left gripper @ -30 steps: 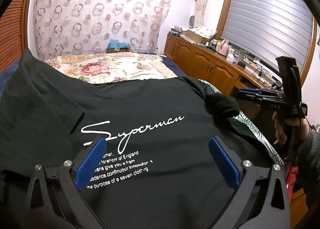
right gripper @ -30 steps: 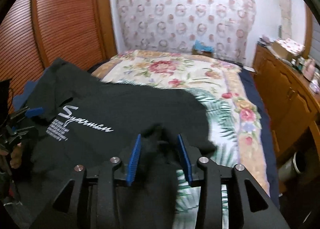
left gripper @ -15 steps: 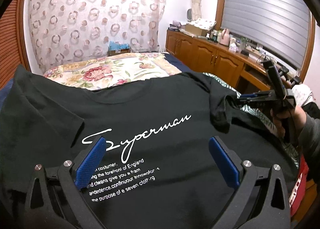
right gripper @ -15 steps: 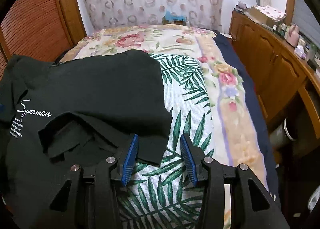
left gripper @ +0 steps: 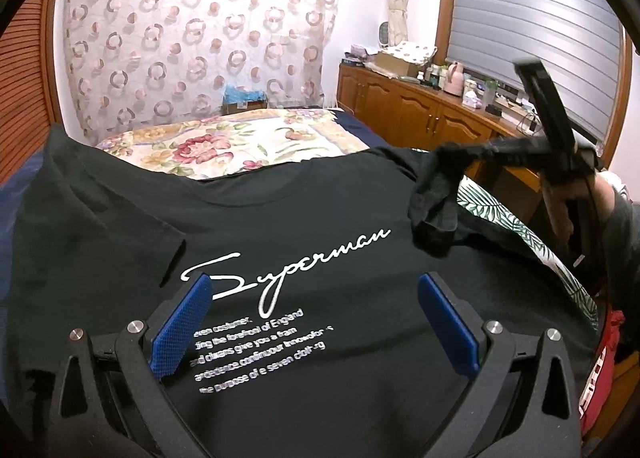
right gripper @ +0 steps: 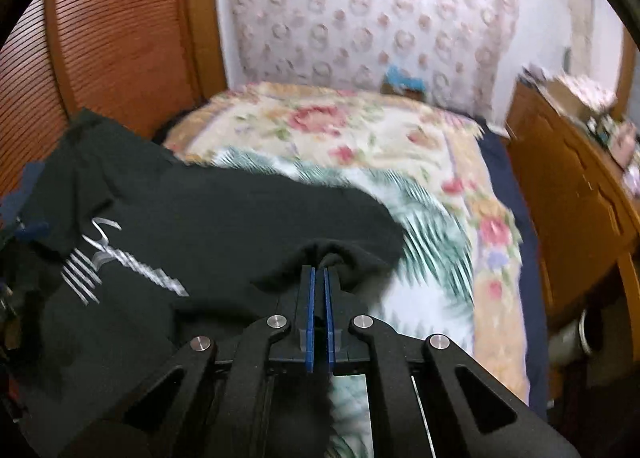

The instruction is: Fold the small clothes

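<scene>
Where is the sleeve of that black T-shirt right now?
The sleeve is pinched in the right gripper, lifted above the T-shirt at the right of the left camera's view, beside the leaf-print bedspread.

Soft, even indoor light — left view sharp, right view motion-smeared (fisheye edges bowed, corners black).

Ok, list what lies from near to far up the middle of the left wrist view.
Left gripper, open → black T-shirt with white Superman print → floral bedspread → blue-topped box → ring-patterned curtain.
</scene>
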A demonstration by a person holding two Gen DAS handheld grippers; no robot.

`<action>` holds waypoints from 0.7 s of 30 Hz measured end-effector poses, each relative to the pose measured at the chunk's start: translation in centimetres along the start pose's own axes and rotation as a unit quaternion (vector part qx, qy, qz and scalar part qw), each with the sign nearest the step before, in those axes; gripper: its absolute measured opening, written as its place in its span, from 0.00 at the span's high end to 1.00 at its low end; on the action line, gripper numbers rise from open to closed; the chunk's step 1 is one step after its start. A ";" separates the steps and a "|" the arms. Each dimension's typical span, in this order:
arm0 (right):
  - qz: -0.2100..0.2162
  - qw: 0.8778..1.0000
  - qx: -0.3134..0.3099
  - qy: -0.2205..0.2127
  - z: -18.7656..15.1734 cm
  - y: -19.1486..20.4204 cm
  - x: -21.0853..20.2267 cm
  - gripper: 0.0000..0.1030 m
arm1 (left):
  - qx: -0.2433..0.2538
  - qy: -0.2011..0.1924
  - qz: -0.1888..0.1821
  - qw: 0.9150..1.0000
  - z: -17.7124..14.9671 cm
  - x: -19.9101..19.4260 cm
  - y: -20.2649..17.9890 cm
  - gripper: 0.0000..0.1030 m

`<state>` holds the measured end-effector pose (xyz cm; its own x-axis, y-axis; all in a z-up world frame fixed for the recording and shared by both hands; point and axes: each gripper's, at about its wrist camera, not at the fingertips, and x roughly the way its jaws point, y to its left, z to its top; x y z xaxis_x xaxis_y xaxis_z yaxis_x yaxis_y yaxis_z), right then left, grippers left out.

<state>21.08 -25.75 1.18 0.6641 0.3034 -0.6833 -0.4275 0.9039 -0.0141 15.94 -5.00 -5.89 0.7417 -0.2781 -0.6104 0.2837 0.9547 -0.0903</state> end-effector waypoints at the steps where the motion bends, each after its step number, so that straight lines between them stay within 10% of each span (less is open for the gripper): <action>1: 0.006 1.000 -0.010 -0.005 0.9 0.8 0.1 0.96 | 0.000 -0.001 0.002 1.000 0.0 -0.2 0.2 0.00; 12: 0.046 0.997 -0.056 0.008 6.3 3.9 6.7 0.96 | -0.010 -0.007 0.017 1.000 0.1 -0.3 2.2 0.00; 21: 0.038 0.997 -0.049 0.035 7.0 2.7 9.3 0.64 | -0.009 0.004 0.017 1.000 0.0 0.5 2.2 0.00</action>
<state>30.39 -18.33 -0.11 0.5854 0.3448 -0.7337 -0.5349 0.8444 -0.0299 16.93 -3.07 -6.40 0.7466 -0.2441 -0.6189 0.2463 0.9656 -0.0837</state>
